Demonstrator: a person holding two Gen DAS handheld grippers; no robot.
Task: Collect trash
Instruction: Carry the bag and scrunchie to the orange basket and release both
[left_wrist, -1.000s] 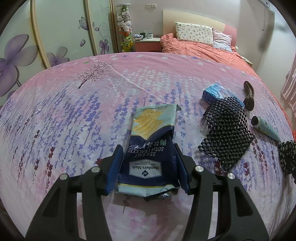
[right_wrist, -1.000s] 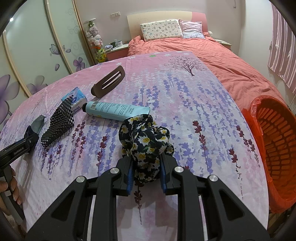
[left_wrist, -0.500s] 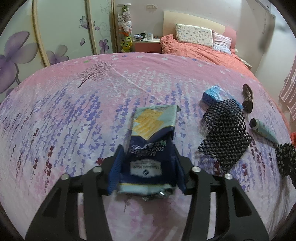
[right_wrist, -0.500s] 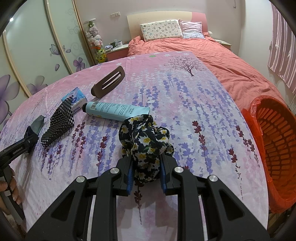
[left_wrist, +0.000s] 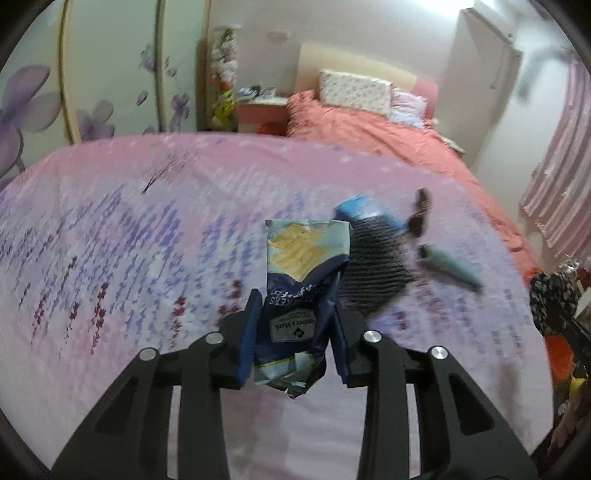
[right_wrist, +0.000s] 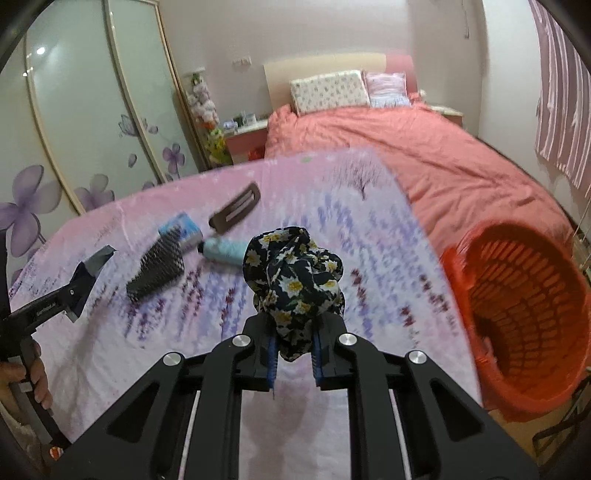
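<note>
My left gripper (left_wrist: 295, 332) is shut on a blue and pale cracker bag (left_wrist: 301, 280) and holds it upright above the pink floral tablecloth (left_wrist: 129, 229). My right gripper (right_wrist: 293, 350) is shut on a black floral scrunchie (right_wrist: 295, 277), lifted off the cloth. The scrunchie also shows at the right edge of the left wrist view (left_wrist: 552, 295). An orange slatted basket (right_wrist: 524, 317) stands off the table's right edge. The left gripper with the bag shows at the left of the right wrist view (right_wrist: 85, 273).
On the cloth lie a black mesh mat (right_wrist: 157, 269), a blue tissue pack (right_wrist: 183, 230), a pale blue tube (right_wrist: 225, 251) and a brown hair clip (right_wrist: 236, 212). A bed with a salmon cover (right_wrist: 424, 155) stands behind, a wardrobe (right_wrist: 74, 110) to the left.
Both grippers have risen off the cloth with their loads. The left gripper closed tighter on the bag and swung right. The right view has tilted up and the basket looms larger.
</note>
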